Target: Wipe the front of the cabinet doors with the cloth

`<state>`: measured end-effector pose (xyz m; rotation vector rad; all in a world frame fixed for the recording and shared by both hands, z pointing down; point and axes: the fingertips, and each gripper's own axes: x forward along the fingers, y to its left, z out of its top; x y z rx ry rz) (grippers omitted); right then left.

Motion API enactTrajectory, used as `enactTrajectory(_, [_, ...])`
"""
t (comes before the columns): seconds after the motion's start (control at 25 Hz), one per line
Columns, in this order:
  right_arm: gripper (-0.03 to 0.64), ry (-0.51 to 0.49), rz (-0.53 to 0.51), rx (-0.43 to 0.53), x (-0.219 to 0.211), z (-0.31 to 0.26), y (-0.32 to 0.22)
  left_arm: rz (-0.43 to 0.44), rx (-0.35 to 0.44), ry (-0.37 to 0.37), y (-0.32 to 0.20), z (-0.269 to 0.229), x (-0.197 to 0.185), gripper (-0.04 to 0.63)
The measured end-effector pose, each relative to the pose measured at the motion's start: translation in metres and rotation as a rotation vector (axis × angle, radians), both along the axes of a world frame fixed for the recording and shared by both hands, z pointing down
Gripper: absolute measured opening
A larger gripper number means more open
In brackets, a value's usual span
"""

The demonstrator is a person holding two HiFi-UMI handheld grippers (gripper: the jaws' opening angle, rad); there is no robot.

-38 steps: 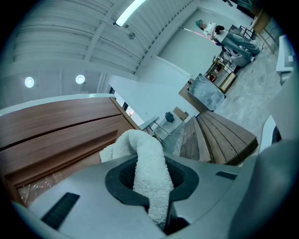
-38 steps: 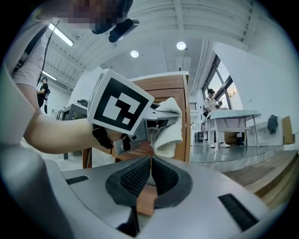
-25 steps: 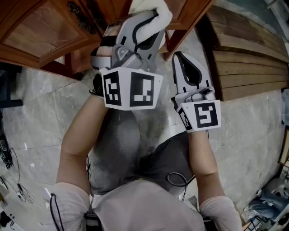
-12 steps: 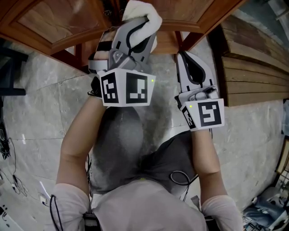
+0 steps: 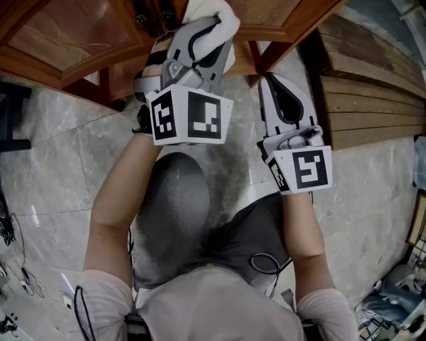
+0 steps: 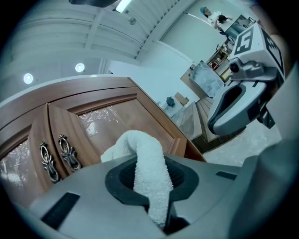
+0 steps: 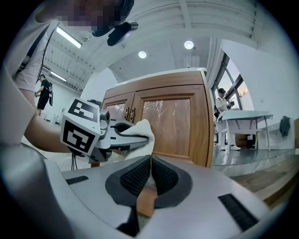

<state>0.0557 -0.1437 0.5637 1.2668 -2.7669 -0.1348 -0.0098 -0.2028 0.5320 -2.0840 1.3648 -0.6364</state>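
A white terry cloth [image 5: 216, 16] is clamped in my left gripper [image 5: 200, 40], folded over its tips; it shows again as the cloth [image 6: 145, 161] between the jaws. It is held at the lower part of the wooden cabinet's right door [image 6: 114, 128], whose panel is covered with plastic film. The dark metal door handles [image 6: 58, 156] sit to the left. My right gripper [image 5: 283, 100] hangs beside the left one, jaws shut with nothing between them, pointing at the cabinet's lower right corner [image 7: 198, 140]. The left gripper with the cloth [image 7: 140, 130] appears in the right gripper view.
The cabinet stands on wooden legs [image 5: 100, 83] over a grey marble floor [image 5: 60, 173]. Stacked wooden planks [image 5: 369, 93] lie to the right. A white table [image 7: 245, 121] stands further right. A dark cable [image 5: 263, 263] hangs at the person's waist.
The left gripper with the cloth has shifted slightly up and along the door front. The right gripper has stayed almost where it was.
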Motion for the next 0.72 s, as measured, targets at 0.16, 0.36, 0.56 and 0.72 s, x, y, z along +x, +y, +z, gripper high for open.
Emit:
enactTrajectory(0.16, [0.038, 0.007, 0.02, -0.008, 0.011, 0.003, -0.002, 0.03, -0.008, 0.019, -0.008, 0.003, 0.017, 0.074])
enactTrajectory(0.36, [0.038, 0.005, 0.042, -0.012, 0.029, 0.004, -0.004, 0.055, -0.011, 0.024, -0.016, 0.004, 0.041, 0.073])
enactTrajectory(0.56, [0.038, 0.005, 0.048, -0.012, 0.036, 0.003, -0.003, 0.073, -0.017, 0.018, -0.023, 0.007, 0.058, 0.073])
enactTrajectory(0.72, [0.038, 0.01, 0.051, -0.012, 0.041, 0.003, -0.003, 0.085, -0.019, 0.016, -0.029, 0.009, 0.069, 0.073])
